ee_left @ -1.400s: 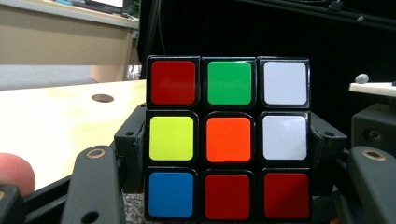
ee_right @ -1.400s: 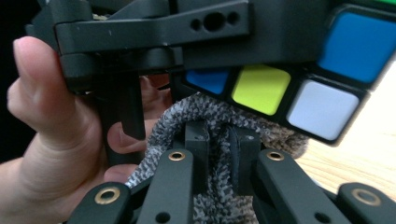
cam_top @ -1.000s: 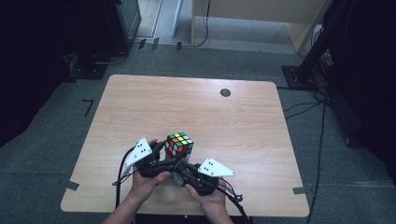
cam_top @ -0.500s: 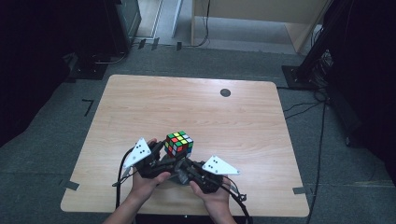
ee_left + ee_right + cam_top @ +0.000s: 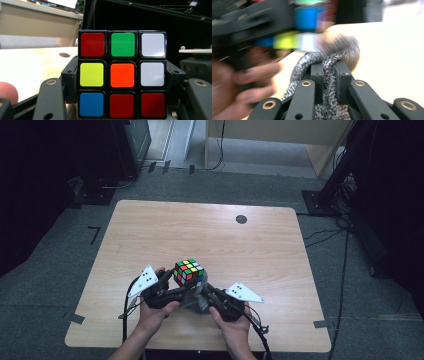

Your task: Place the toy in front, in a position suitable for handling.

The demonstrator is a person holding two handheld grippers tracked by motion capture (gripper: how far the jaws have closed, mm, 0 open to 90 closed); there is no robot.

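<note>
Close up, grey cloth (image 5: 329, 75) between right hand-held gripper (image 5: 328, 75) jaws.

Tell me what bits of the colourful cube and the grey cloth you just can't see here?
- Cube, left gripper view: one face shows; the others face away, and the left claw covers its lower corners.
- Cube, right gripper view: blurred, cut off by the top edge.
- Grey cloth, right gripper view: the right claw pinches it, hiding the middle; its lower end runs off the bottom edge.
- Cloth, high view: too small, tucked among claws.
</note>
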